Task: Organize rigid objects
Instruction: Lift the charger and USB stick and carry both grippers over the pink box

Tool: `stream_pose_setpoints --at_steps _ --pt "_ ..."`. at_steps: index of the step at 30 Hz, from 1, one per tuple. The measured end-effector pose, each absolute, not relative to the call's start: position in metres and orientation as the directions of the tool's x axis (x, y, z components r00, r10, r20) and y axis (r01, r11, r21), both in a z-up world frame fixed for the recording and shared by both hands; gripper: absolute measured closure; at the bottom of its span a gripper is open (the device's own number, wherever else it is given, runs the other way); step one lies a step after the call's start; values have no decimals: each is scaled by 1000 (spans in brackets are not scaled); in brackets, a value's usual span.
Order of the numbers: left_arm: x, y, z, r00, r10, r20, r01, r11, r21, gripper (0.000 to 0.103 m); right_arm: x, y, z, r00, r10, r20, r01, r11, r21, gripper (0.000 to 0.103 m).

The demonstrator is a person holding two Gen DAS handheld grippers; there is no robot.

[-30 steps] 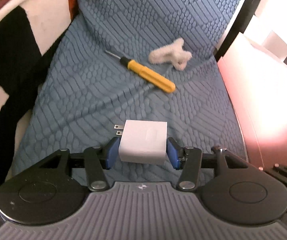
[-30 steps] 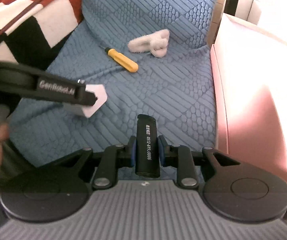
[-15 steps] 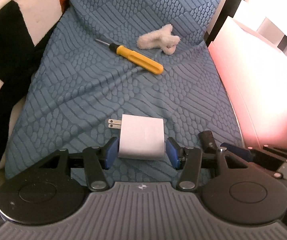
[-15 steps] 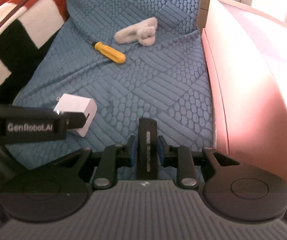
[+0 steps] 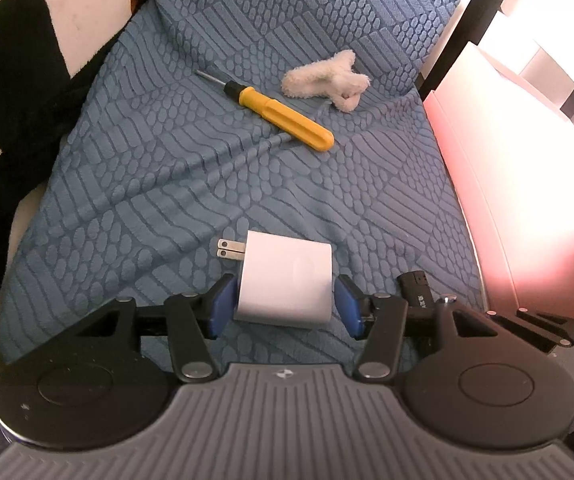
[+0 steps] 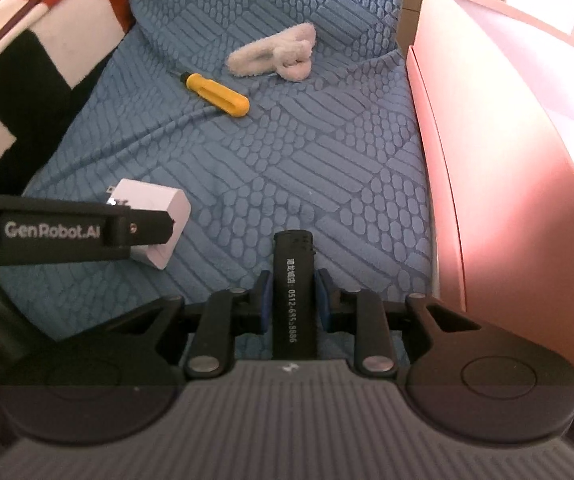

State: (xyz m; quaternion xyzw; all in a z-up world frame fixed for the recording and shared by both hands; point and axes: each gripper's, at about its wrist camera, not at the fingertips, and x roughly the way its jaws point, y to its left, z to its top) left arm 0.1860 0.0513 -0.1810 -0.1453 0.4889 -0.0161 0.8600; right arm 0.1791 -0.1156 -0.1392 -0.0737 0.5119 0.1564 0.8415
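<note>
My left gripper point(image 5: 283, 304) is shut on a white plug charger point(image 5: 287, 276) with its prongs pointing left, just above the blue quilted cover point(image 5: 207, 168). My right gripper point(image 6: 293, 296) is shut on a black lighter point(image 6: 293, 292) with white print, held low over the cover point(image 6: 327, 160). The charger point(image 6: 159, 208) and the left gripper's arm point(image 6: 67, 228) show at the left of the right wrist view. The lighter's tip point(image 5: 415, 284) shows in the left wrist view. A yellow screwdriver point(image 5: 279, 116) point(image 6: 219, 94) lies further back on the cover.
A fluffy cream cloth item point(image 5: 327, 80) point(image 6: 275, 56) lies behind the screwdriver. A pink box point(image 6: 507, 180) point(image 5: 519, 208) stands along the right edge. A black, white and red blanket point(image 6: 19, 64) point(image 5: 15, 80) lies at the left.
Both grippers have drawn back and down over the cover, each still holding its object. The right gripper has come up beside the left one, and its lighter now shows in the left wrist view.
</note>
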Motion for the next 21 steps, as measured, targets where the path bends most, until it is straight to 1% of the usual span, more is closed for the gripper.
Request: stream_pose_setpoints --at_steps 1,4,7,14,16,21 --pt "186 51 -181 521 -167 -837 -118 957 -264 40 179 -116 -139 429 187 -884 -334 942 37 77" --pt "188 50 -181 528 -160 -834 -113 960 -255 40 180 -120 -133 452 200 -869 -310 949 57 77" --pt "190 49 -182 532 -166 -830 -108 959 -261 40 181 -118 -129 480 169 -861 -312 950 13 77" --pt "198 44 -187 519 -149 -841 -101 967 -234 40 187 -116 -135 464 155 -872 -308 951 5 77" --pt "199 43 -188 522 -138 -842 -101 970 -221 43 189 -116 -137 455 155 -877 -304 952 11 77" --pt "200 42 -189 531 -127 -838 -96 973 -209 44 189 -115 -138 466 136 -874 -300 954 -11 77"
